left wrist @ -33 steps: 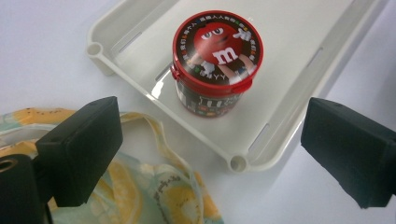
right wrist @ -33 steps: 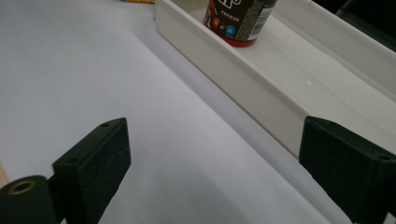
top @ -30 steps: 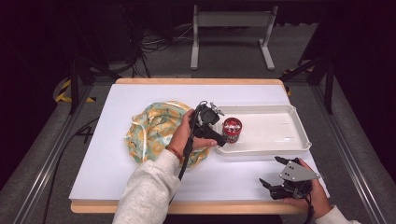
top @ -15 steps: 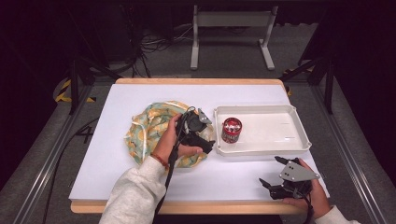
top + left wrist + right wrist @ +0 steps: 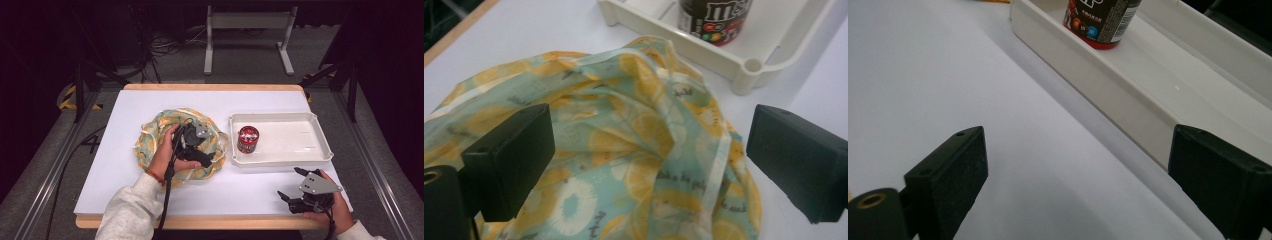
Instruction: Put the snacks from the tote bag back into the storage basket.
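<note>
A crumpled teal cloth with a yellow lemon print (image 5: pixel 155 137) lies left of centre on the white table. My left gripper (image 5: pixel 207 147) hovers low over the cloth's right side, open, its jaws standing either side of a raised fold of the cloth (image 5: pixel 634 150). A dark red M&M's tub (image 5: pixel 247 139) stands upright in the left end of a white tray (image 5: pixel 280 162). The tub (image 5: pixel 716 20) appears beyond the cloth, inside the tray (image 5: pixel 724 55). My right gripper (image 5: pixel 290 182) rests near the table's front right edge, open and holding nothing, facing the tray wall (image 5: pixel 1108 95) and the tub (image 5: pixel 1100 20).
The white table top (image 5: pixel 125 105) has bare room at the back, at the far left and in front of the tray. A metal stand (image 5: pixel 247 35) and cables lie on the floor beyond the table. Most of the tray's right part is bare.
My left gripper has drawn back from the tub in the tray, leftward and toward me, and now sits over the cloth. The tub stays in the tray. The right gripper has not moved.
</note>
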Action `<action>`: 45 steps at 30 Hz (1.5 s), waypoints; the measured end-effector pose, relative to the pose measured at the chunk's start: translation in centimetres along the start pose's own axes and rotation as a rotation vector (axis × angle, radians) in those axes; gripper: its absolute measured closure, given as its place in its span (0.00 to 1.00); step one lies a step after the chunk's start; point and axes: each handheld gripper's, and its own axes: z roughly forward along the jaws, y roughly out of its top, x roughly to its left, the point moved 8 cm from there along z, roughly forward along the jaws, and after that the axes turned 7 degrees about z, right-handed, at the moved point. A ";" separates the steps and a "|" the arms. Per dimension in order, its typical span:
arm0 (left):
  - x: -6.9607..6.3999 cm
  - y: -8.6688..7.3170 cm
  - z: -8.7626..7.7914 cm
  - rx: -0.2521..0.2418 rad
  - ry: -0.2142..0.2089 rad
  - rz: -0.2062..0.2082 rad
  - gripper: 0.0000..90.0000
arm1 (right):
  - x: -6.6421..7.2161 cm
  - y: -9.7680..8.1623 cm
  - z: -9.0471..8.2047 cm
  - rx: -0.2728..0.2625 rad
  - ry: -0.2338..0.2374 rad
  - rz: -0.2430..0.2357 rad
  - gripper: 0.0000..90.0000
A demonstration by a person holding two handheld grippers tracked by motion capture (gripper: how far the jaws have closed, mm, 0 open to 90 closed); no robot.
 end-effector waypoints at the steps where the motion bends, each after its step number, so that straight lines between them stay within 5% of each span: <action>1: 0.2 -0.2 -0.2 -0.004 0.009 -0.002 0.07 | 0.0 0.0 0.0 0.000 0.001 -0.001 0.11; 16: 1.4 -4.0 -1.9 -0.029 0.020 -0.009 0.05 | 0.0 0.0 0.0 0.003 0.000 0.000 0.11; 32: 2.4 -6.7 -3.8 -0.057 0.107 0.015 0.04 | -0.1 0.1 0.0 0.002 -0.004 0.002 0.11; 45: 3.5 -9.7 -5.0 -0.091 0.142 -0.037 0.05 | -0.4 0.5 -0.5 -0.032 -0.026 0.010 0.11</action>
